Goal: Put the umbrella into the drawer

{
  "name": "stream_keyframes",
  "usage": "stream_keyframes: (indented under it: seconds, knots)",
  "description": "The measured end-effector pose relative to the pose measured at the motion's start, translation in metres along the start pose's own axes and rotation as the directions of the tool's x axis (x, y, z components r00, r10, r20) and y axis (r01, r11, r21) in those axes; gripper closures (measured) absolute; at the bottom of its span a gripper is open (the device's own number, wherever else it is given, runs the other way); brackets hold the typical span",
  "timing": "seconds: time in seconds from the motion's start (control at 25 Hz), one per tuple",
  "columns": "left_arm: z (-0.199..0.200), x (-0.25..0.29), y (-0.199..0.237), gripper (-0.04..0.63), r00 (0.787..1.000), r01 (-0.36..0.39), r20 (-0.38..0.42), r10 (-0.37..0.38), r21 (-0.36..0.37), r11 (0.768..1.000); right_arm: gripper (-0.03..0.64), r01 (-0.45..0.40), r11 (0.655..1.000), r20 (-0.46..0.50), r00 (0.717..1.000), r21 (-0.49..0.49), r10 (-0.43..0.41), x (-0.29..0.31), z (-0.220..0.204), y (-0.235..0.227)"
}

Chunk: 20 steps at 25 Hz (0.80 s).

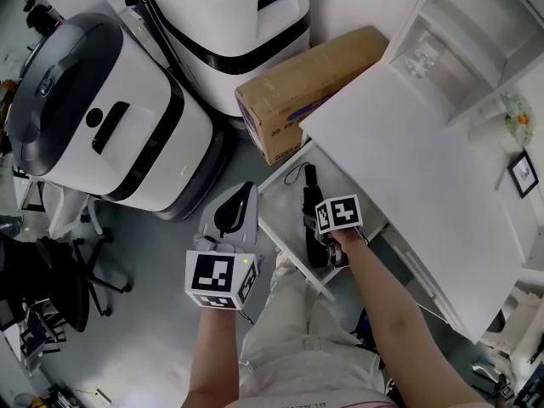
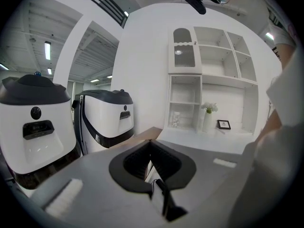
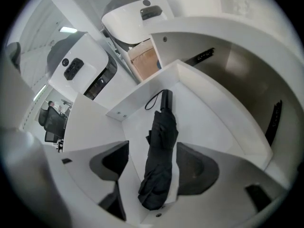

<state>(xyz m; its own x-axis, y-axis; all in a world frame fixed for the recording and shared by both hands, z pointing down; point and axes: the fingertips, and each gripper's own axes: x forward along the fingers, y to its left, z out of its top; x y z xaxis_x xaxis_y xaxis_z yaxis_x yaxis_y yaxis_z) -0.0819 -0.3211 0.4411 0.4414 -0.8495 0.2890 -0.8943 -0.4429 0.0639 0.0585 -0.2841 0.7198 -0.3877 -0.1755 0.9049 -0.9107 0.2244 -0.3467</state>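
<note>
A folded black umbrella (image 3: 159,160) (image 1: 310,215) lies lengthwise on the floor of the open white drawer (image 3: 209,122) (image 1: 277,202), its strap end toward the far wall. My right gripper (image 3: 153,151) (image 1: 328,249) hangs above it, pointing steeply down. Its jaws stand wide open on either side of the umbrella, and the pads do not touch it. My left gripper (image 1: 245,195) (image 2: 151,144) is held out to the left of the drawer, nearly level. Its black jaw tips meet, with nothing between them.
A white cabinet top (image 1: 408,168) overhangs the drawer, with open shelves (image 1: 476,32) and a small picture frame (image 1: 523,173) beyond. A cardboard box (image 1: 310,87) and two big white-and-black machines (image 1: 110,134) (image 1: 229,24) stand at the drawer's far left. An office chair (image 1: 51,279) is lower left.
</note>
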Motion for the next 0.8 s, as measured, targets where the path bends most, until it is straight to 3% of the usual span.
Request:
stream_keyframes:
  seconds: [0.16, 0.48, 0.68, 0.8]
  knots:
    - [0.011, -0.003, -0.002, 0.586, 1.000, 0.002, 0.022, -0.002, 0.004, 1.000, 0.309, 0.002, 0.999, 0.043, 0.999, -0.032, 0.000, -0.020, 0.011, 0.006]
    - [0.026, -0.012, -0.013, 0.586, 0.998, 0.028, 0.047, -0.029, 0.031, 0.999, 0.524, 0.115, 0.988, 0.183, 0.979, -0.104, -0.095, -0.065, 0.034, 0.012]
    - [0.041, -0.017, -0.018, 0.586, 0.996, 0.033, 0.078, -0.037, 0.047, 0.998, 0.597, 0.102, 0.990, 0.251, 0.965, -0.092, -0.076, -0.090, 0.043, 0.022]
    - [0.050, -0.021, -0.021, 0.586, 0.995, 0.037, 0.093, -0.043, 0.063, 0.997, 0.607, 0.081, 0.991, 0.281, 0.958, -0.106, -0.048, -0.106, 0.047, 0.032]
